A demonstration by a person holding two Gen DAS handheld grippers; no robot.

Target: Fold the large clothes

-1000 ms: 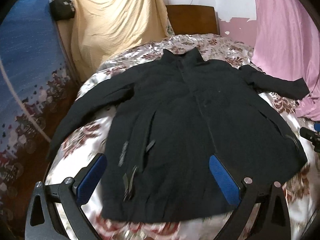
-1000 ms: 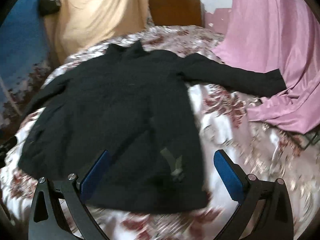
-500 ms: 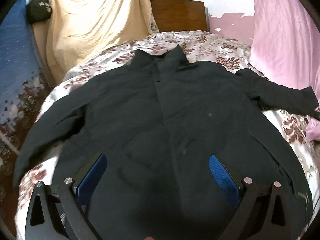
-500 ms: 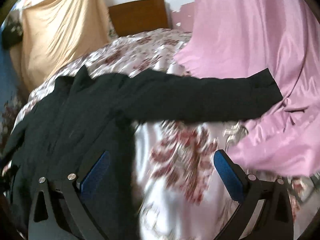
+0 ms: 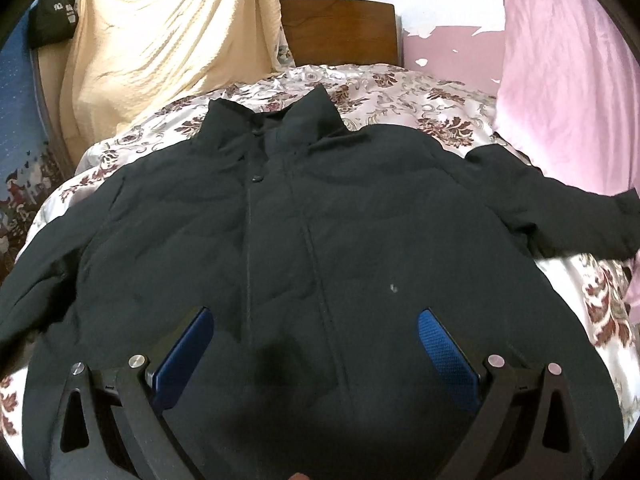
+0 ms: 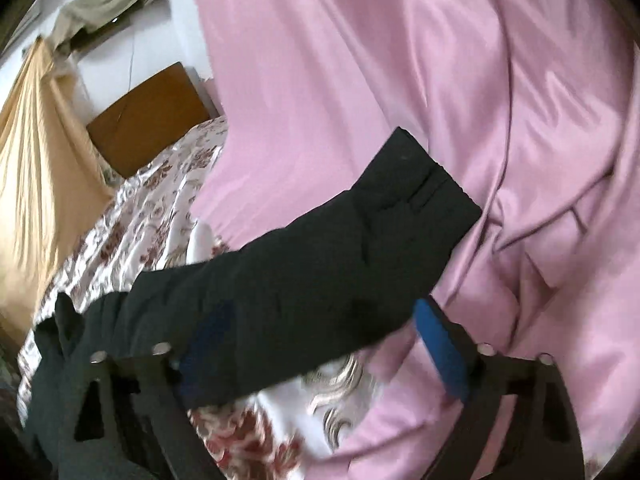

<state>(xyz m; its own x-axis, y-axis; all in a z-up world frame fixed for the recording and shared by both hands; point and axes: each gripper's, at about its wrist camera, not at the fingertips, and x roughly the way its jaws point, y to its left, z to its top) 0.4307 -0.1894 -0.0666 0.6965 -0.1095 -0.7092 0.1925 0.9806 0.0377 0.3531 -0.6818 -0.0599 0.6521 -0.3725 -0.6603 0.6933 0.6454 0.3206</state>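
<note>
Your black jacket (image 5: pixel 320 240) lies front-up and spread flat on the floral bedspread (image 5: pixel 400 92), collar toward twelve o'clock near the wooden headboard (image 5: pixel 340 32), with one sleeve (image 6: pixel 340 248) reaching out at three o'clock onto the pink cloth (image 6: pixel 400 60). Your left hand-held gripper (image 5: pixel 316 340) hangs over the jacket's chest with its blue pads wide apart and nothing between them. Your right hand-held gripper (image 6: pixel 320 340) has just been closing a little; its jaws stand apart either side of that sleeve near the cuff, not pressing on it
</note>
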